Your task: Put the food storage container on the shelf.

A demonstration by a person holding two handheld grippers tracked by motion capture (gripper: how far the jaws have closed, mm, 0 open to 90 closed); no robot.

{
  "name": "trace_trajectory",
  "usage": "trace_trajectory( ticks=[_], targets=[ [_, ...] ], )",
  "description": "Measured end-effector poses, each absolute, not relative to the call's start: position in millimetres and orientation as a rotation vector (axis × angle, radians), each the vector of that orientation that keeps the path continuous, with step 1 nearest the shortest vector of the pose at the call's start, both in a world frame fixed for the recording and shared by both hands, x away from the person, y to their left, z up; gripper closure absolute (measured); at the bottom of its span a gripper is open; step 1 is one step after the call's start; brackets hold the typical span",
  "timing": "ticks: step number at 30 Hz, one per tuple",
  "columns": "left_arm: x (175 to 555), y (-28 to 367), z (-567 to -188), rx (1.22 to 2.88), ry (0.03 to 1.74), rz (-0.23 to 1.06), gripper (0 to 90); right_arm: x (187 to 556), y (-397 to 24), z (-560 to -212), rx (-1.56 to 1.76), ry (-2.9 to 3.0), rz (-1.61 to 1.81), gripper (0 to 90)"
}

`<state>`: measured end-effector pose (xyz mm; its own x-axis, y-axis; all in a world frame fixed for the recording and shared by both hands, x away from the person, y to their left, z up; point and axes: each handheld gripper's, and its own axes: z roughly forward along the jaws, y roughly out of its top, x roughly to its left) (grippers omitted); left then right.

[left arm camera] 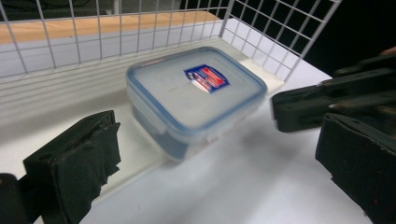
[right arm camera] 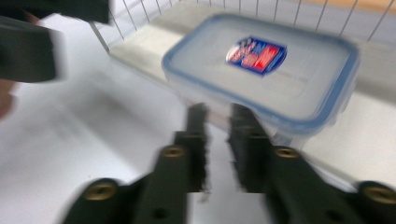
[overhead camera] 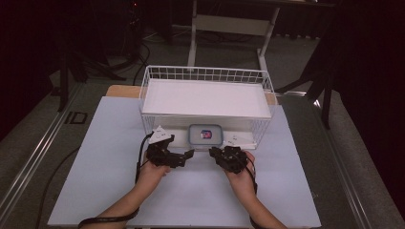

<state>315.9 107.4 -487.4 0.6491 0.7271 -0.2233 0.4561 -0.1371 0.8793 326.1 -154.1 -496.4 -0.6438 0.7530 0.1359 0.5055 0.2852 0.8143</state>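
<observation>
You are working at a pale grey-white table top (overhead camera: 119, 191) in a dim room, with dark floor around it and a light metal desk frame (overhead camera: 229, 28) standing well behind. The landmark is the white wire basket rack (overhead camera: 206, 76) at the far middle of the table; its flat white shelf spans the top.

Under that shelf, at the rack's open front edge, sits the clear rectangular plastic box with a blue-rimmed lid and a red and blue sticker (overhead camera: 205, 134). It rests on the rack's white base board, just inside the front.

Your left gripper (overhead camera: 187, 155) hovers just in front of the rack, left of the box, its jaws spread wide with nothing between them. Your right gripper (overhead camera: 214, 153) hovers just in front of the rack, right of the box, its jaws nearly together and gripping nothing; its fingertips (right arm camera: 198, 119) sit just short of the box's near wall.

Bare table lies open in front of the rack and on both sides of it.
</observation>
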Motion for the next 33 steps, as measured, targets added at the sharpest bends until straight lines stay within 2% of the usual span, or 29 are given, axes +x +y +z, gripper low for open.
trace_trajectory(
  ticks=[3,11,33],
  targets=[
    [304.9,113.6,-488.6,1.787,0.943,0.329,0.6,328.3,-150.5,-501.8,1.151,2.297,1.261,89.4],
    [296.9,125.4,-498.5,1.803,0.916,0.388,0.6,340.5,-138.3,-510.4,1.159,2.288,1.209,89.9],
    [297.2,126.4,-505.5,1.790,0.925,0.403,0.6,366.6,-112.3,-517.9,1.146,2.281,1.199,89.9]
  ],
)
